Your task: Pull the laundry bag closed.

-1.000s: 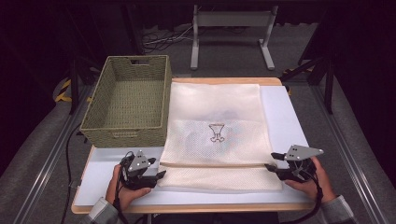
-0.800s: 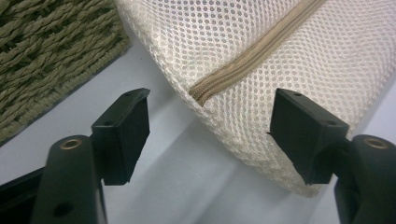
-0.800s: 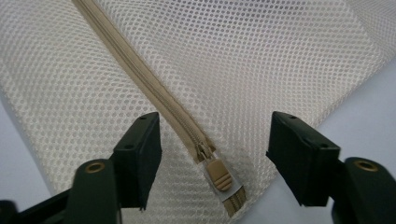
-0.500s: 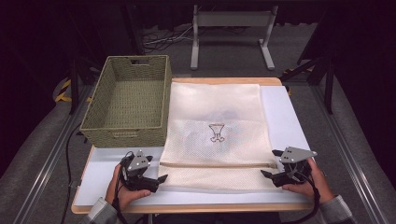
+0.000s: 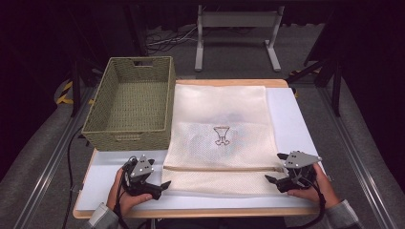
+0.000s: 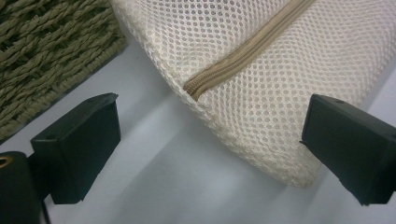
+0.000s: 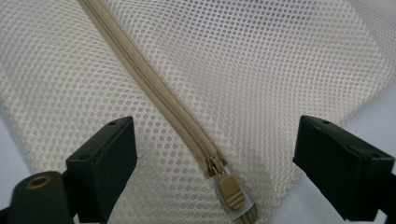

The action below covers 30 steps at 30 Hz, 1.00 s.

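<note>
Having just spread wide, both grippers' fingers, left gripper and right gripper, off the mesh bag.

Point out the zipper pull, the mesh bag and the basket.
zipper pull [image 7: 231,192]: right gripper view, on its tan tab.
mesh bag [image 5: 224,160]: high view, on the netted front below the printed mark.
basket [image 5: 131,138]: high view, on its near woven wall.
</note>
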### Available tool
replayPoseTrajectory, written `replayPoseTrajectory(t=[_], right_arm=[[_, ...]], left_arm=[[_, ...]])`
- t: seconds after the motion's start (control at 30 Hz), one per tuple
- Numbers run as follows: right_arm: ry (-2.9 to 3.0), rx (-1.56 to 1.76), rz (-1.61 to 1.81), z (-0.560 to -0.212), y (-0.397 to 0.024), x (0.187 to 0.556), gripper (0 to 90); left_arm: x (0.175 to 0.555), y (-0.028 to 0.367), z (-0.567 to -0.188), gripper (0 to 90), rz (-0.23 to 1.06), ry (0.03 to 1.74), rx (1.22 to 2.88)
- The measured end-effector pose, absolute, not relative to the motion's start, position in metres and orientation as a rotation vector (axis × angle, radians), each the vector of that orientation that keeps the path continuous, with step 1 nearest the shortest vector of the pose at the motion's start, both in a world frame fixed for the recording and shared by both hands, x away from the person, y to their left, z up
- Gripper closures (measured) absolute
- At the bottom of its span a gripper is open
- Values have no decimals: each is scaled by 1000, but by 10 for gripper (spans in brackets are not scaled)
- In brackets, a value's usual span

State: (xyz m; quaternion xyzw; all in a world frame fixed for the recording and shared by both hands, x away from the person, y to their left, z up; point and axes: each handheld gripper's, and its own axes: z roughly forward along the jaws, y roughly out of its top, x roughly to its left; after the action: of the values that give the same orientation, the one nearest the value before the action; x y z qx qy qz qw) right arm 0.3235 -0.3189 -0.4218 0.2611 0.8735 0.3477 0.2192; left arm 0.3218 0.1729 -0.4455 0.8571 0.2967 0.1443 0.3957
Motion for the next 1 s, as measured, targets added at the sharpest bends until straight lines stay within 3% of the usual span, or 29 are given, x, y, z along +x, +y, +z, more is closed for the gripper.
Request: replayPoseTrajectory(t=[1.0], right_arm=[[2397, 729, 958, -423, -319, 324, 130]], left_arm=[[322, 170, -446, 56, 392, 743, 2194]])
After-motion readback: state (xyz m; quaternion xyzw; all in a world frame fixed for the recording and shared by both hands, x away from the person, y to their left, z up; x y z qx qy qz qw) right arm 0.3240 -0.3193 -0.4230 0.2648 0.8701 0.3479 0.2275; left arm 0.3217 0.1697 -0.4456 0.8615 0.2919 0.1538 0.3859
